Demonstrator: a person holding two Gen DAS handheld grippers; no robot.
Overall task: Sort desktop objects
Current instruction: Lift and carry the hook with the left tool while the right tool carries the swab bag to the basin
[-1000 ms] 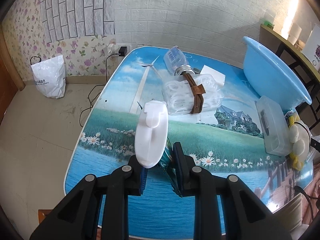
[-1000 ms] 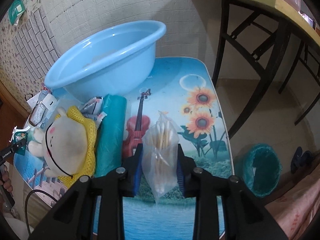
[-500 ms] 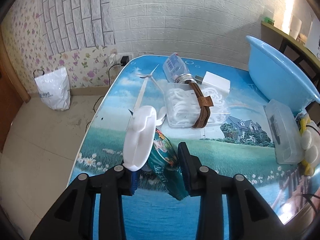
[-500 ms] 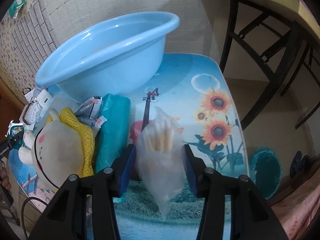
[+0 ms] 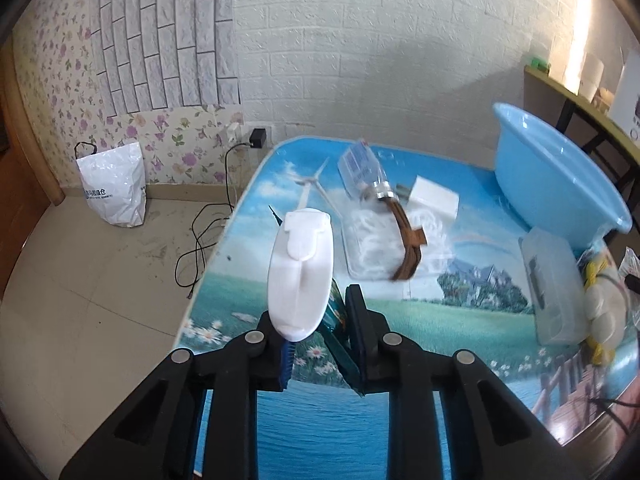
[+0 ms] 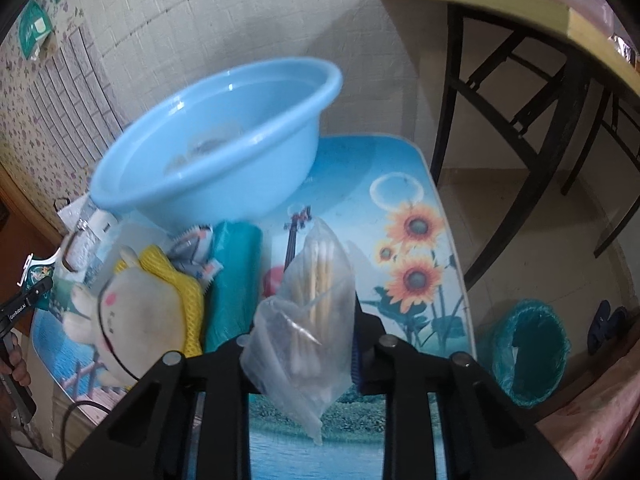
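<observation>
While both tools hang above the printed worktop (image 5: 460,316), each is clenched on something. The left tool (image 5: 316,344), its jaws just closed further, pinches a white plastic piece (image 5: 301,276) with a green packet (image 5: 338,336) beside it, above the worktop's near-left edge; bare floor (image 5: 80,300) lies open to the left. Only the left view shows the clear tray of white loops (image 5: 384,240) with a brown strap across it, a bottle (image 5: 360,168), a lidded clear box (image 5: 554,284) and a white bag (image 5: 114,184) on the floor.

The right tool (image 6: 300,344), jaws likewise just closed further, grips a clear bag of cotton swabs (image 6: 308,304), probably. Only this view shows the sunflower-printed right edge, bare of things, the plush toy (image 6: 136,312), teal roll (image 6: 230,280), and a teal bin (image 6: 528,344) on the floor. The blue basin (image 6: 224,148) appears in both views, at the far side.
</observation>
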